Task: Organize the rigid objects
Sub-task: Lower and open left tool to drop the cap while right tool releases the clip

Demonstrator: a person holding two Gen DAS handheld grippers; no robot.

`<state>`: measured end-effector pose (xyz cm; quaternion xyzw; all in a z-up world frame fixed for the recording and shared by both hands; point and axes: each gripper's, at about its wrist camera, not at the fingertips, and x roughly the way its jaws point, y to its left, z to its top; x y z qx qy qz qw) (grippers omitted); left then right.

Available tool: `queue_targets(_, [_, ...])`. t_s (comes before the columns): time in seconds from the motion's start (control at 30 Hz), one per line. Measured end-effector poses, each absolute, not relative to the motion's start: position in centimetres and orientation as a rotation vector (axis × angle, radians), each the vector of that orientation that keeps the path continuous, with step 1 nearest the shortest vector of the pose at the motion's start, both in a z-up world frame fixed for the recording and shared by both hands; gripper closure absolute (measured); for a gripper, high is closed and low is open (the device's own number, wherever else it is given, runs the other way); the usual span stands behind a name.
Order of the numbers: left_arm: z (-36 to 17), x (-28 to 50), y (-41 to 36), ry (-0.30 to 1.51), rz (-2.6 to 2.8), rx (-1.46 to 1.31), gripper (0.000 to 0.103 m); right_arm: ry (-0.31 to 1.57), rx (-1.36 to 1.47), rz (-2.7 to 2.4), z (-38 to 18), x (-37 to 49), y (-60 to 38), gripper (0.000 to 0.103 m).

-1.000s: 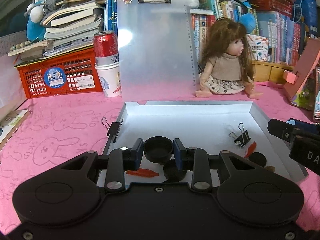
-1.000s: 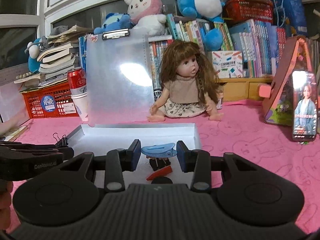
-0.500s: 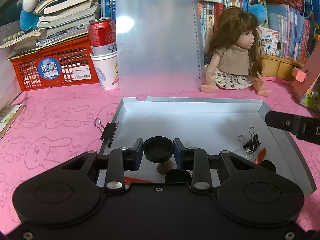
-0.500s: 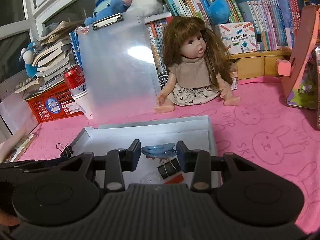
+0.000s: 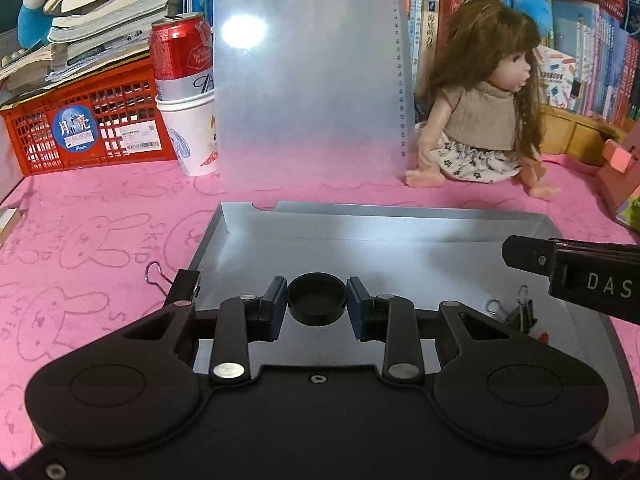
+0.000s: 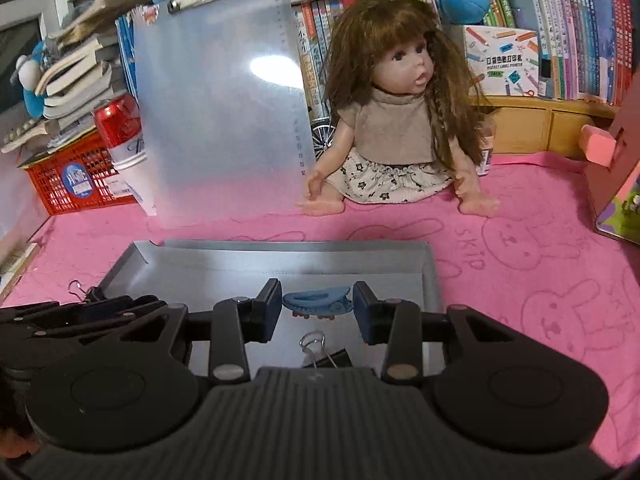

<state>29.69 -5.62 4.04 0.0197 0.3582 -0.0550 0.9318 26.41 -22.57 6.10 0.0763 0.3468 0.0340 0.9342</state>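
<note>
My left gripper (image 5: 317, 307) is shut on a round black cap (image 5: 317, 300), held above the near half of the grey tray (image 5: 360, 224). My right gripper (image 6: 316, 303) is shut on a blue hair claw clip (image 6: 318, 302), also over the tray (image 6: 280, 258). A black binder clip (image 6: 326, 354) lies in the tray just below the claw clip, and it shows at the tray's right side in the left wrist view as the binder clip (image 5: 520, 316). The right gripper's body (image 5: 576, 276) enters the left wrist view from the right.
Another binder clip (image 5: 176, 282) grips the tray's left rim. Behind the tray stand a translucent clipboard (image 5: 308, 80), a doll (image 5: 484, 112), a red can in a paper cup (image 5: 186, 92) and a red basket (image 5: 88, 120). A pink box (image 6: 616, 160) stands at right on the pink cloth.
Both grippers moved forward over the tray toward the clipboard and doll, each keeping its object. The loose items at the tray's near end slid out of sight under the grippers.
</note>
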Motion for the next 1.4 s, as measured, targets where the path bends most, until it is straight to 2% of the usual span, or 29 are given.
queue_targets(1.07, [2.1, 31.6, -5.4, 0.79, -0.102, 0.046, 0.072, 0.793, 0.155, 0.06, 3.1, 28.3, -22.3, 0.055])
queue_targets(1.1, [2.1, 31.6, -5.4, 0.79, -0.101, 0.048, 0.072, 0.793, 0.151, 0.058, 3.1, 28.3, -22.3, 0.053])
queue_targets(1.13, [2.1, 31.6, -5.4, 0.79, -0.102, 0.05, 0.072, 0.792, 0.149, 0.057, 3.1, 28.2, -22.2, 0.046])
queue_targets(1.17, [2.1, 31.6, -5.5, 0.79, -0.102, 0.052, 0.071, 0.79, 0.149, 0.058, 3.1, 28.2, -22.2, 0.043])
queue_targets(1.2, [2.1, 31.5, -5.5, 0.791, -0.101, 0.054, 0.071, 0.789, 0.152, 0.06, 3.2, 28.2, -22.2, 0.043])
queue_targets(1.27, [2.2, 31.5, -5.5, 0.79, -0.095, 0.056, 0.063, 0.786, 0.154, 0.062, 3.3, 28.1, -22.1, 0.042])
queue_targets(1.4, [2.5, 31.2, -5.6, 0.778, -0.094, 0.067, 0.058, 0.776, 0.152, 0.056, 3.7, 27.8, -22.1, 0.037])
